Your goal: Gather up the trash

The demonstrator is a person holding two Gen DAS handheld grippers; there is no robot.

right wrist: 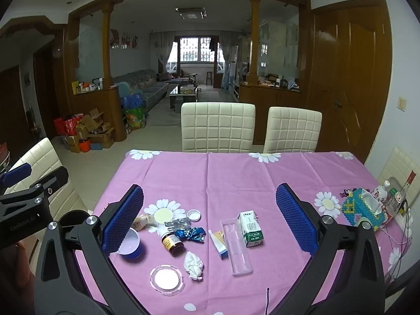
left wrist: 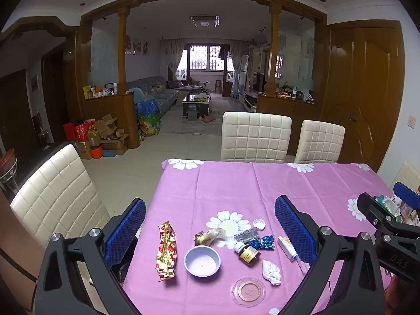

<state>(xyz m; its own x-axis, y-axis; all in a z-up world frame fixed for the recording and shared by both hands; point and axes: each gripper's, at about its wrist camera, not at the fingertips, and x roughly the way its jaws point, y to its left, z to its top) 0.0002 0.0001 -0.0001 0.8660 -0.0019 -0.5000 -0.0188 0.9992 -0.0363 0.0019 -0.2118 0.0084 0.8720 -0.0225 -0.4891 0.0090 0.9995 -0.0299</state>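
Observation:
Trash lies on the pink flowered tablecloth (left wrist: pixel 236 183). In the left wrist view: a red-gold snack wrapper (left wrist: pixel 166 252), a yellow wrapper (left wrist: pixel 208 236), a blue foil wrapper (left wrist: pixel 262 243), a crumpled tissue (left wrist: pixel 271 271), a brown bottle (left wrist: pixel 248 254), a bottle cap (left wrist: pixel 259 224) and a small bowl (left wrist: pixel 202 260). The right wrist view adds a milk carton (right wrist: pixel 249 228), a clear plastic tray (right wrist: pixel 237 249), the tissue (right wrist: pixel 193 264) and the blue foil (right wrist: pixel 191 234). My left gripper (left wrist: pixel 210 231) and right gripper (right wrist: pixel 210 218) are both open and empty above the table.
A clear round coaster (right wrist: pixel 166 279) lies near the front edge. A beaded tissue box (right wrist: pixel 365 210) and bottles (right wrist: pixel 393 194) stand at the table's right side with cables. Cream chairs (right wrist: pixel 218 126) stand behind and to the left (left wrist: pixel 57 191).

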